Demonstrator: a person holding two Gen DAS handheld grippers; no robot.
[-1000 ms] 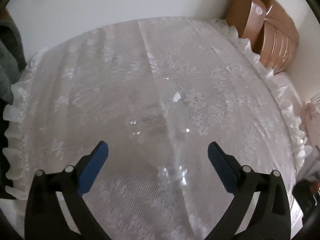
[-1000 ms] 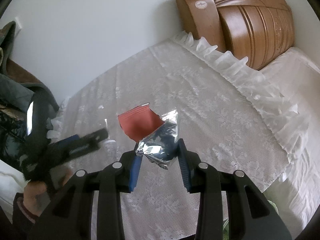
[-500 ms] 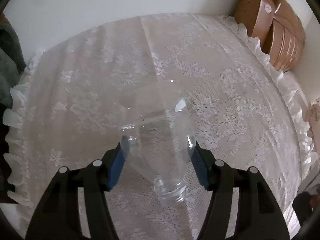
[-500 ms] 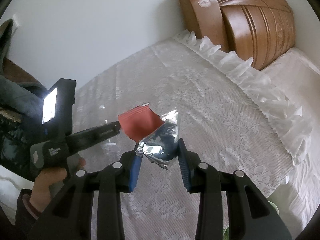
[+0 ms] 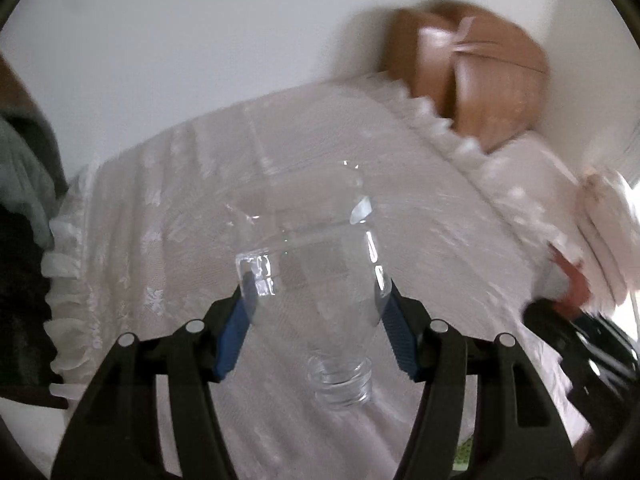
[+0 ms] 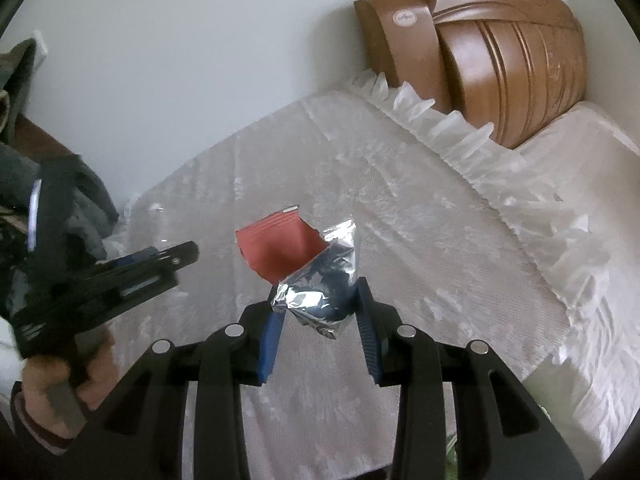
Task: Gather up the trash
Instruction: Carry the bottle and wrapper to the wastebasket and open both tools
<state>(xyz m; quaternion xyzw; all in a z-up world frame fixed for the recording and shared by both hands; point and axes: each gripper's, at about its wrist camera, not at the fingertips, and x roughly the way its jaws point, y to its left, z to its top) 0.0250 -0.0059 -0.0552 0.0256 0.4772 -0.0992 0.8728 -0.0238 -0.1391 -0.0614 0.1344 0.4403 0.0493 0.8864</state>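
My left gripper (image 5: 314,300) is shut on a clear plastic bottle (image 5: 308,256), neck toward the camera, lifted above the lace-covered bed (image 5: 180,208). My right gripper (image 6: 318,312) is shut on a crumpled red and silver foil wrapper (image 6: 316,276) and holds it above the bed (image 6: 400,208). In the right wrist view the left gripper (image 6: 152,268) shows at the left with the hand that holds it; the bottle there is barely visible.
A brown wooden headboard (image 6: 500,48) stands at the back right against the white wall. The bedcover has a ruffled edge (image 6: 460,128). Dark clothing (image 5: 24,184) hangs at the left. The right gripper's body (image 5: 580,344) shows blurred at the right.
My left gripper closed on the bottle and lifted it off the bed, tilting the view up. My right gripper kept the wrapper and barely moved.
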